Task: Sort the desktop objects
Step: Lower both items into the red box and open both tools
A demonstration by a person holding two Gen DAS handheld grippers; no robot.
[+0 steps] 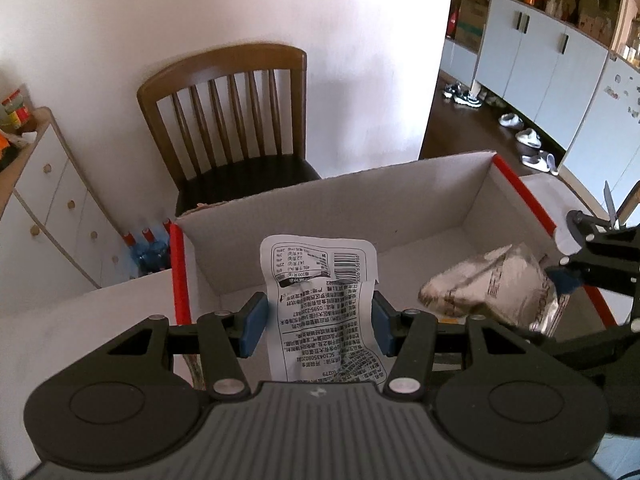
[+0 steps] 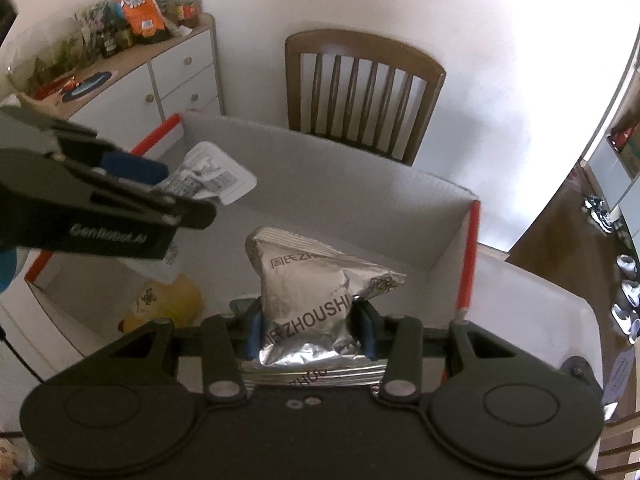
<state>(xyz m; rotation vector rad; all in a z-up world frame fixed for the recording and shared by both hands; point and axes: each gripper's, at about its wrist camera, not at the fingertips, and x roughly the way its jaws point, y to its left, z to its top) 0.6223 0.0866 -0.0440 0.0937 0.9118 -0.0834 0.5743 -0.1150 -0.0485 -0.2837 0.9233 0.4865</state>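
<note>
The left gripper (image 1: 318, 318) pinches a white packet (image 1: 320, 300) between its fingers over the cardboard box (image 1: 400, 196). The right gripper's (image 2: 308, 326) fingers pinch a silver foil bag (image 2: 308, 296) above the same box.

Silver foil packet (image 2: 312, 300): "ZHOUSHI" in dark capitals. Left claw (image 2: 192, 200), side of its black body: "GenRobot.AI" in pale letters. White sachet (image 1: 320, 304): barcode and dense print, inverted; "SC1" partly legible.

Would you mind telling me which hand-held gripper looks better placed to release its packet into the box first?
Probably the right hand-held gripper: its silver packet hangs well inside the cardboard box. The left hand-held gripper holds its white packet nearer the box's front edge.
</note>
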